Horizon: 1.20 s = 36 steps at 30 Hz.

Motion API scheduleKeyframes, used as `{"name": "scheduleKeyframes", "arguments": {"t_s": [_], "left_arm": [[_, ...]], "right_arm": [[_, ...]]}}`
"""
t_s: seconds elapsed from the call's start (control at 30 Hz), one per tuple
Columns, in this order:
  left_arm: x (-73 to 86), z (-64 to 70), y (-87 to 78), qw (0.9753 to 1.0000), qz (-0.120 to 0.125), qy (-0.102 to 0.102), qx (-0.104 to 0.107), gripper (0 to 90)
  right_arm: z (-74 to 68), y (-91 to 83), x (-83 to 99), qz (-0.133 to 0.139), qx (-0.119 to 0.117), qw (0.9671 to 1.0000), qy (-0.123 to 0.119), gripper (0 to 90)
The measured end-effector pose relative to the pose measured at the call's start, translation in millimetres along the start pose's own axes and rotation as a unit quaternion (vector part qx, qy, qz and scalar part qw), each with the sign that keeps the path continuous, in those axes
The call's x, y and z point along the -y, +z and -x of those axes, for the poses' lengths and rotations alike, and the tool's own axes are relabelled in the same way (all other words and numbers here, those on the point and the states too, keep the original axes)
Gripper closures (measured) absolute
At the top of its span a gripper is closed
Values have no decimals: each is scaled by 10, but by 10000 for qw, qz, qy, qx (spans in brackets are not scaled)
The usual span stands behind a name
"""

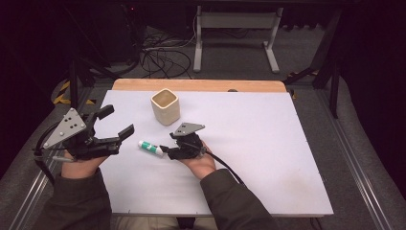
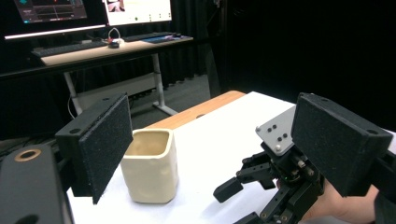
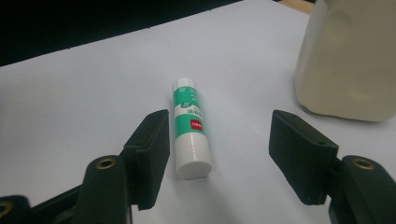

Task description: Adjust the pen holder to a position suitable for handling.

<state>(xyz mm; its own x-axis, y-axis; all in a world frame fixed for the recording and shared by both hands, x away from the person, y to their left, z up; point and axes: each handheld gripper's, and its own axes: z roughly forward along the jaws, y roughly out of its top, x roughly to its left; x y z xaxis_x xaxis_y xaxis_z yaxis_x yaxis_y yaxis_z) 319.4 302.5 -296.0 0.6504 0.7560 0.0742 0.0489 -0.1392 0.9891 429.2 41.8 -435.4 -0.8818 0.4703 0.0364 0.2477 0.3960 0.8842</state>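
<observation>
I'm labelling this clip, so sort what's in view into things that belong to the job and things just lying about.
In the job:
- green-and-white cylindrical glue stick, lying between the open jaws of the right tool
- cream square ceramic cup, upright beside it

Lying about:
- left tool, open, off to the side
- monitors on the wooden desk
- floor cables

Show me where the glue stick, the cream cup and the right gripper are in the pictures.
glue stick (image 3: pixel 188 128), right gripper view, on its green label.
cream cup (image 2: pixel 152 170), left gripper view, on its front wall.
right gripper (image 3: pixel 215 156), right gripper view, midway between its open fingertips.
</observation>
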Motion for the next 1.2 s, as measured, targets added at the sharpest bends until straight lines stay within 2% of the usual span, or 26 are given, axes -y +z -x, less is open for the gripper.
{"name": "scheduleKeyframes", "arguments": {"t_s": [0.53,0.77,0.97,1.2], "left_arm": [[19,-19,10,10000,-41,-15,0,136],[15,-13,14,10000,-37,-3,-1,136],[18,-3,23,10000,-41,-38,13,136],[22,-5,28,10000,-46,-39,15,138]], "right_arm": [[-40,255,113,-386,-131,9992,-23,404],[-43,287,109,-449,-121,9989,-33,419],[-72,369,105,-732,-160,9971,-115,420],[-84,422,100,-919,-112,9956,-173,431]]}}
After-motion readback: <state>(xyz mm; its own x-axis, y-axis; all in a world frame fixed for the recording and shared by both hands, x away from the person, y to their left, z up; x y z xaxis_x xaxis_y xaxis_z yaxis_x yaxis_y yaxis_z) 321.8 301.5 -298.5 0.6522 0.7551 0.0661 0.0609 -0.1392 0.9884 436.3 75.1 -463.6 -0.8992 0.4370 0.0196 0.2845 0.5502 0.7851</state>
